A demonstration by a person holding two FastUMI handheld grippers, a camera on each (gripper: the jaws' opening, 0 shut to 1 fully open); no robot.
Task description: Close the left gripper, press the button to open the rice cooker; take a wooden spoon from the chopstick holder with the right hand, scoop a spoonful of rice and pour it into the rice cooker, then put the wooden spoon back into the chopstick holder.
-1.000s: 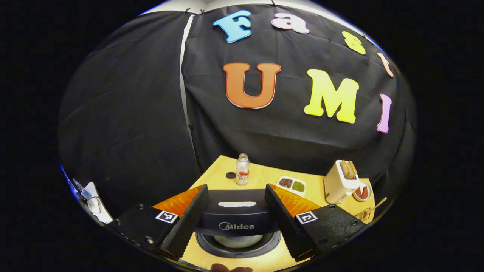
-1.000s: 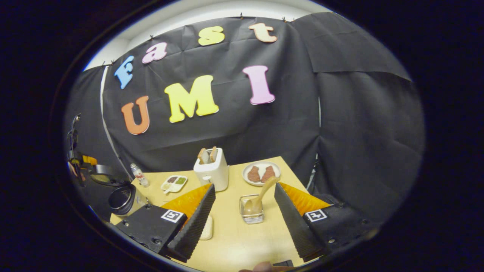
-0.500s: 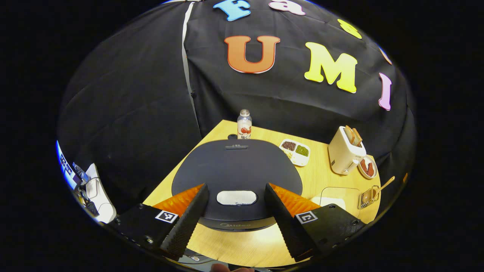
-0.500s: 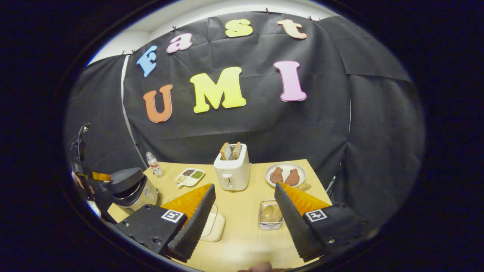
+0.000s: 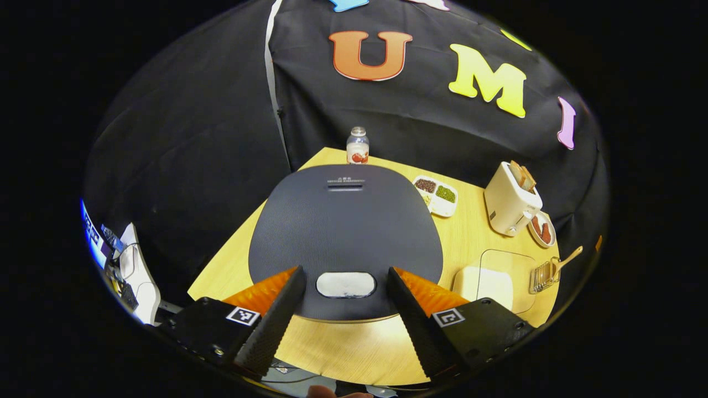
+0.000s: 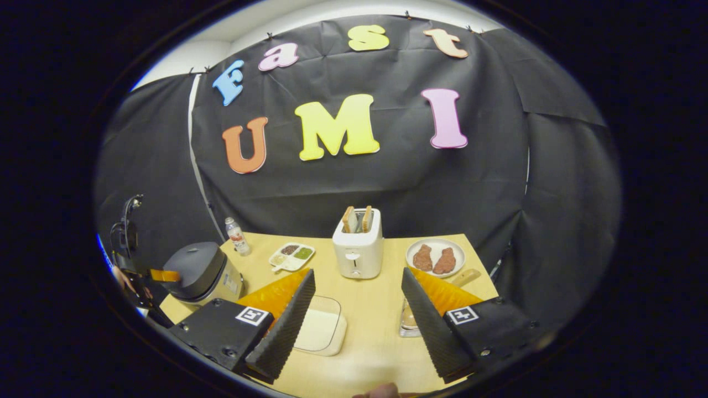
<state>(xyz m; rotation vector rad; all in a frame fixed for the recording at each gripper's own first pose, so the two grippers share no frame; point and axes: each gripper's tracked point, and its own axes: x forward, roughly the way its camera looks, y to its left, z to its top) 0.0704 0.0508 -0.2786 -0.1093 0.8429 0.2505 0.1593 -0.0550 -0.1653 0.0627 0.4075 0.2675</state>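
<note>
The rice cooker (image 5: 343, 226) sits lid-down at the table's (image 5: 481, 232) left end, its pale button (image 5: 345, 284) framed between the left gripper (image 5: 345, 309), whose jaws hang spread apart. They should pinch together first, then come straight down on the button. Further right, the spoon (image 5: 564, 261) leans in the holder (image 5: 542, 276) beside the rice dish (image 6: 321, 330); the right gripper (image 6: 357, 320) waits above, jaws released.

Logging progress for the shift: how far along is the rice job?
Near the end, apparently. The wooden spoon stands in the chopstick holder, and the rice cooker lid, open a second ago, is shut. In hand: nothing; left gripper and right gripper are open. Whether rice went in is hidden.
</note>
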